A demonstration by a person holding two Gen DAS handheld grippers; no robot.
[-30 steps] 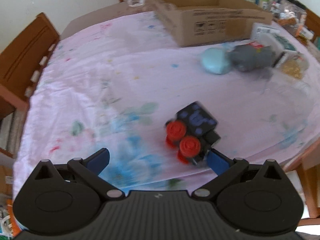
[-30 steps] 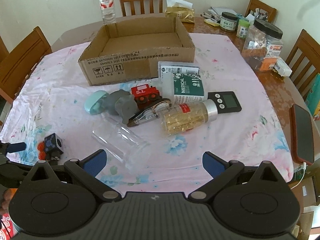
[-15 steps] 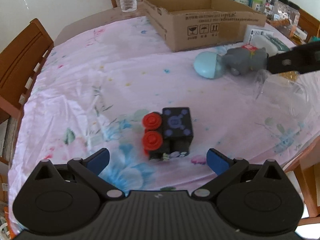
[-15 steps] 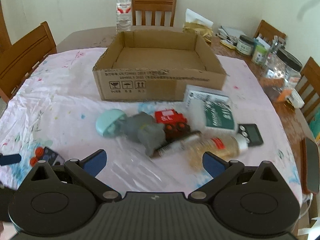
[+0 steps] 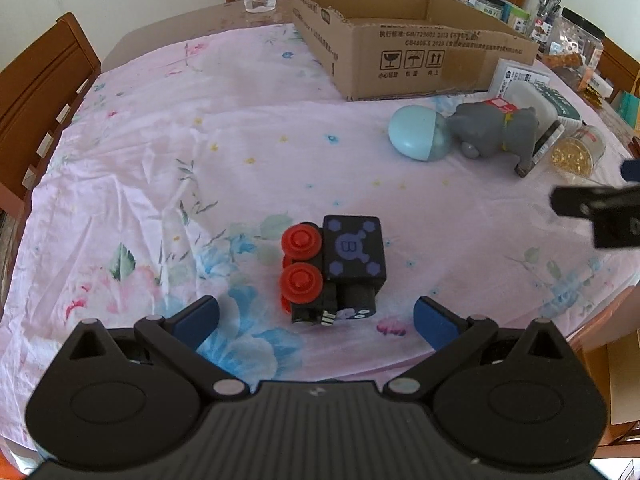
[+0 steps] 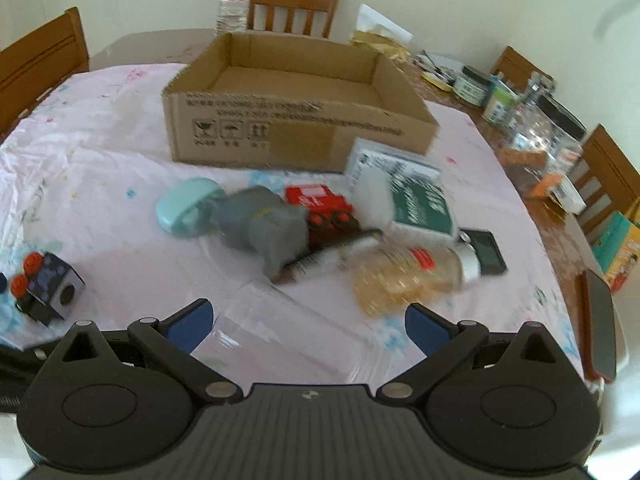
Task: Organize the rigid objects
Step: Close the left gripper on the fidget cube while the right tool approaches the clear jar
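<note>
- Left wrist view: the left hand-held gripper (image 5: 316, 314) stands wide open and empty, its blue pads either side of the black toy block (image 5: 334, 270), not touching it.
- Toy block lies near-centre on the counter (image 5: 248, 128), red wheels (image 5: 300, 262) facing left; the cardboard box (image 5: 404, 36) sits well apart at the far right.
- Handling judgement: hard plastic, light, stiff, not fragile. The flat black sides look the better hold; the round wheels may slip or roll under a pad.
- Right wrist view: the right hand-held gripper (image 6: 308, 324) is likewise spread wide and empty, with a clear plastic tumbler (image 6: 288, 336) lying between its pads. Contact cannot be confirmed.
- Tumbler judgement: smooth, thin-walled, liable to skid or flex; a light squeeze across the body is advised.
- Room: open cloth lies left of and beyond the block. The counter edge is near the grippers. A cluster with the grey toy (image 6: 264, 228) and pill bottle (image 6: 412, 276) crowds the route to the box.
</note>
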